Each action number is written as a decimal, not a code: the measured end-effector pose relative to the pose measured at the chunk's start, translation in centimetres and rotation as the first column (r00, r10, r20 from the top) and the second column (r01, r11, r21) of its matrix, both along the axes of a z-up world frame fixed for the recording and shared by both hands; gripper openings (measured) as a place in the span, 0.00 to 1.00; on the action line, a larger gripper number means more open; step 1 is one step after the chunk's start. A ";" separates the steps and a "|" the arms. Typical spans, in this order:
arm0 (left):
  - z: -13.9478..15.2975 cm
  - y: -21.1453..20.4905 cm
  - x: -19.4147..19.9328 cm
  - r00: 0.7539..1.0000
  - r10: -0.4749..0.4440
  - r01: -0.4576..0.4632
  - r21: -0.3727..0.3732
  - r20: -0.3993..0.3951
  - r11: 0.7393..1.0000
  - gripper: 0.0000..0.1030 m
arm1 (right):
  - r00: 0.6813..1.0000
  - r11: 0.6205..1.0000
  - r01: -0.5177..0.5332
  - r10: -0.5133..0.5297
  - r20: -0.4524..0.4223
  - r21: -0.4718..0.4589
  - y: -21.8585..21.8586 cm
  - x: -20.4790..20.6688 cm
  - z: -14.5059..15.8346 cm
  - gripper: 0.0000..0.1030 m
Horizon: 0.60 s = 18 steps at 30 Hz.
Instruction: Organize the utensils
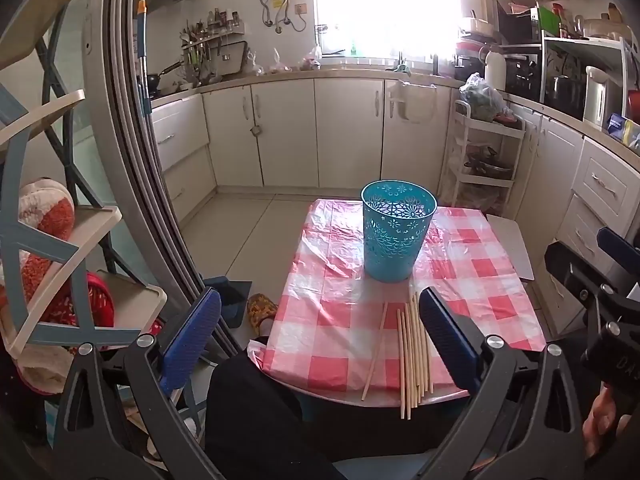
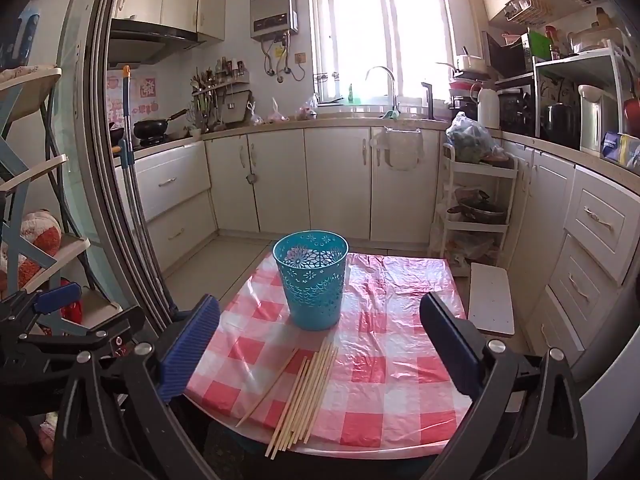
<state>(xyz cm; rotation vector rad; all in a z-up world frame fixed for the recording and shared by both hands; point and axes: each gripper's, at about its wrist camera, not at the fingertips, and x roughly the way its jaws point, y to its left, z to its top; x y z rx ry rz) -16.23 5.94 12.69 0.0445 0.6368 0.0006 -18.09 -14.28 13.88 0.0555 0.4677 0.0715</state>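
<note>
Small table with a pink-and-white checked plastic cloth [image 2: 400, 344], kitchen all around. One turquoise cut-out basket [image 2: 312, 280] standing upright near the middle of it, flower pattern punched through the walls, nothing visible inside from the right wrist view. One loose bunch of bamboo chopsticks [image 2: 308, 392] lying flat on the cloth in front of the basket, ends poking over the near table edge. Roughly nine or ten sticks, hard to count exactly where they overlap; one stick [image 2: 268, 388] lying a bit apart on the left of the bunch, angled.

Left gripper [image 1: 320, 344] spread wide, blue pads well apart, nothing between them, hanging over the near edge of the table with the chopsticks [image 1: 414, 352] just by its right finger. Right gripper [image 2: 320, 344] also spread wide and empty, above the near side of the table, basket [image 1: 396, 232] straight ahead.

Writing: a few letters on the black handle at the right edge of the left view, too cut off to read. Label on the white water heater [image 2: 274, 8] on the wall too small to read. Red paper decorations by the stove [image 2: 132, 96], characters not legible.

One white three-tier cart [image 2: 476, 208] beside the cabinets, top tier holding a bagged bundle of greens, a lidded pan on the middle tier.
</note>
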 end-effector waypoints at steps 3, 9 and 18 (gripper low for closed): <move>-0.1 0.0 0.0 1.000 0.001 -0.001 0.001 0.001 1.000 0.93 | 1.000 1.000 -0.001 0.001 0.009 0.002 -0.1 -0.1 -0.1 0.93; 0.0 0.0 -0.1 1.000 0.000 0.000 -0.003 0.000 1.000 0.93 | 1.000 1.000 0.000 0.000 0.010 0.002 0.1 -0.3 0.2 0.93; -0.1 -0.1 -0.1 1.000 0.000 0.000 -0.002 0.002 1.000 0.93 | 1.000 1.000 -0.014 0.014 0.015 0.005 0.0 -0.5 0.5 0.93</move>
